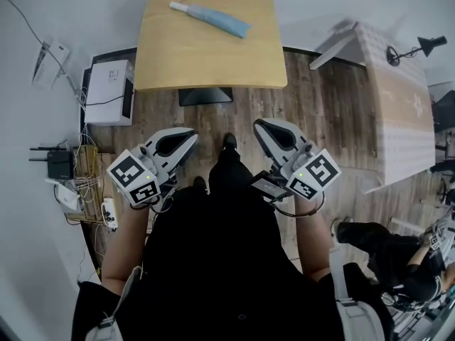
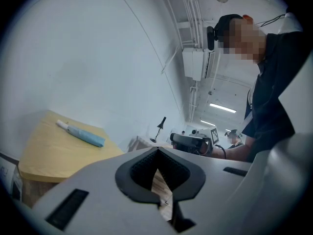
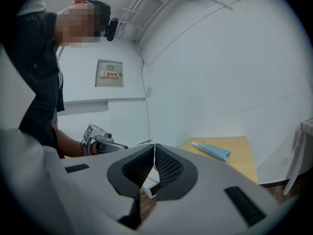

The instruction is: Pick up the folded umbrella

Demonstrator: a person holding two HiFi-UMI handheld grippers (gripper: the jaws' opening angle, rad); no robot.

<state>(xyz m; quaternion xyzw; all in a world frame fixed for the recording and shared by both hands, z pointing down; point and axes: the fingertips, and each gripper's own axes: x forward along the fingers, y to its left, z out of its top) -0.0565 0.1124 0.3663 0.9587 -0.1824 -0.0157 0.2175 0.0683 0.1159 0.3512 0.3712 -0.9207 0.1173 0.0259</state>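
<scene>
Left gripper (image 1: pixel 186 139): I'm holding it low in front of my body, jaws pressed together, nothing between the pads. It's pointing toward the wooden table (image 1: pixel 206 59) and is well short of it.

Folded umbrella (image 1: pixel 211 18): it's lying flat on the far part of the table, set diagonally. The white handle (image 1: pixel 178 6) is pointing far-left and the light-blue bundle is running toward the right. Nothing is touching it and the tabletop around it is bare.

Right gripper (image 1: pixel 264 128): I'm holding it the same way, jaws closed on each other and empty, level with the left one and well apart from the umbrella.

Handling, my read:
- It's probably light, so one gripper should be enough.
- The fabric wrap is looking soft and a bit slick over a stiff core, so the pads are likely to sink in before they bite, and the bundle may roll.
- The handle is hard and narrow, which makes it a firmer hold but puts the weight off-centre.
- Best bet is taking it across the middle of the blue bundle, jaws square to its long axis, so it's lifting level.
- Both pairs of jaws need opening first, since neither is ready to take anything.
</scene>
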